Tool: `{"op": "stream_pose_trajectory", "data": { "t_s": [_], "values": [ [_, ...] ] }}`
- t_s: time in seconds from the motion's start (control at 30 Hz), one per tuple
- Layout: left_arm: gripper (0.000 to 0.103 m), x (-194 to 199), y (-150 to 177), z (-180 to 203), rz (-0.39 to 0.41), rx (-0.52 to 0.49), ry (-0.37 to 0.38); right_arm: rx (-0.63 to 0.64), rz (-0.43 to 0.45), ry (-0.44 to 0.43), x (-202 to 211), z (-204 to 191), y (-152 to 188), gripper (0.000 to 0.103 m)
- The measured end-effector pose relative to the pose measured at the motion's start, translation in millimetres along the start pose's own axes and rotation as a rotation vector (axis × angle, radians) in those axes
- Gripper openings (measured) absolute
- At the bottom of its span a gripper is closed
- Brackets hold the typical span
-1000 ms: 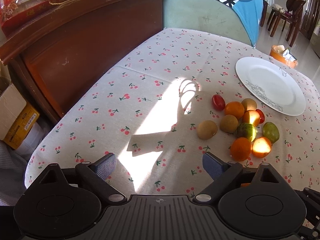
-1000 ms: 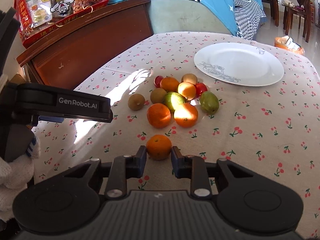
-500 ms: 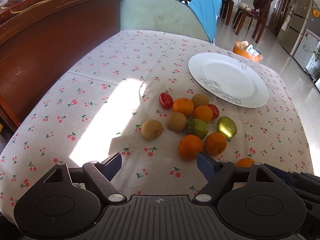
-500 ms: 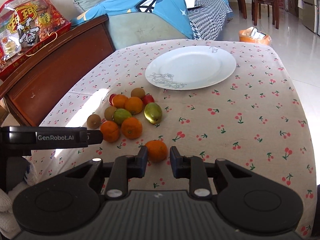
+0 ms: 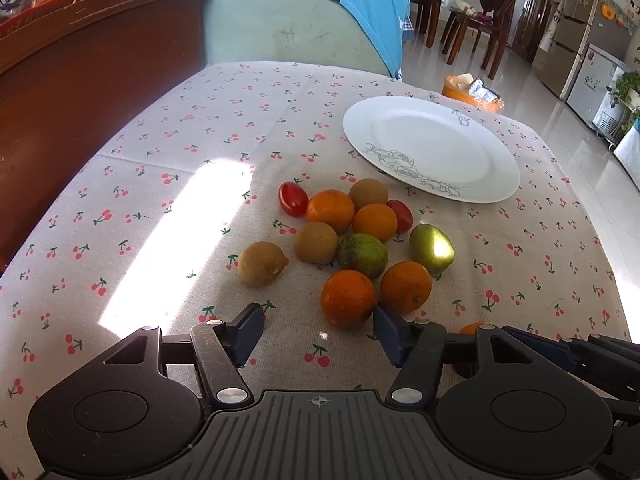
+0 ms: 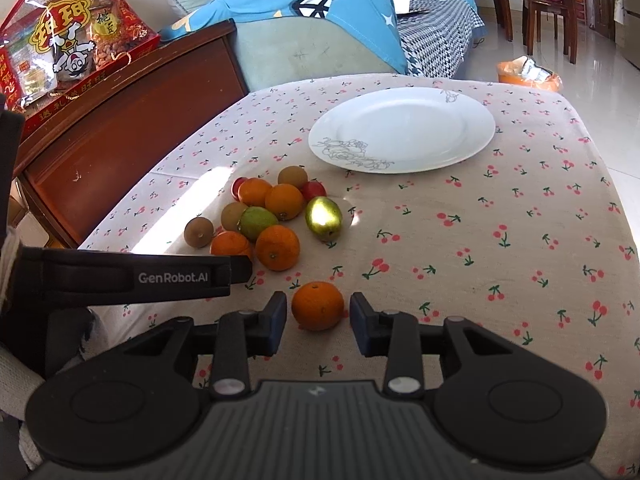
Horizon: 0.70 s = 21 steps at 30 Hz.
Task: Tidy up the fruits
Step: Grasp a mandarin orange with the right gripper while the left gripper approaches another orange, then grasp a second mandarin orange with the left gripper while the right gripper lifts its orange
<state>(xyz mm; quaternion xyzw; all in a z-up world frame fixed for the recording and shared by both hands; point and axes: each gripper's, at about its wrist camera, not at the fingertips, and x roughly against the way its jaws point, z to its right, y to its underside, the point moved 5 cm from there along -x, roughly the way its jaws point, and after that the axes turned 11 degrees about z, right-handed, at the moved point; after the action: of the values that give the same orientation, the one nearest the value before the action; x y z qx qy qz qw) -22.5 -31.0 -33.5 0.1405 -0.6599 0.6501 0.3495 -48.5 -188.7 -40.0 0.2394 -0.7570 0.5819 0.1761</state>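
A pile of fruit (image 5: 352,232) lies on the cherry-print tablecloth: oranges, brown kiwis, red tomatoes and green fruits. A white plate (image 5: 432,148) with nothing on it stands behind the pile. My left gripper (image 5: 318,330) hovers just before the nearest orange (image 5: 348,298); its jaws are closing with nothing between them. In the right wrist view a lone orange (image 6: 317,306) rests on the cloth between the fingers of my right gripper (image 6: 319,320). Those jaws are opening, with a gap on each side of the orange. The plate (image 6: 400,128) and the pile (image 6: 272,220) lie beyond.
A dark wooden cabinet (image 6: 120,120) with a red snack bag (image 6: 68,48) flanks the table's left. A sofa with a blue cover (image 6: 312,20) stands behind. The left gripper's body (image 6: 132,276) reaches in at the left of the right wrist view. An orange bin (image 5: 472,88) sits on the floor.
The right jaws have spread off the orange, which now sits free between them. The left jaws have narrowed, and the left gripper has come closer to the fruit pile.
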Motion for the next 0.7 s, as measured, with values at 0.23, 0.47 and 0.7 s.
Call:
{"op": "stream_pose_trajectory", "data": {
  "t_s": [0.23, 0.47, 0.7],
  "values": [
    [0.028, -1, 0, 4, 0.028, 0.0, 0.03, 0.021, 0.002, 0.002, -5, 0, 3, 0.03],
    [0.026, 7, -5, -5, 0.067, 0.073, 0.033, -0.009, 0.019, 0.007, 0, 4, -1, 0.029],
    [0.02, 19, -18, -10, 0.104, 0.123, 0.048, -0.037, 0.039, 0.016, 4, 7, -11, 0.029]
  ]
}}
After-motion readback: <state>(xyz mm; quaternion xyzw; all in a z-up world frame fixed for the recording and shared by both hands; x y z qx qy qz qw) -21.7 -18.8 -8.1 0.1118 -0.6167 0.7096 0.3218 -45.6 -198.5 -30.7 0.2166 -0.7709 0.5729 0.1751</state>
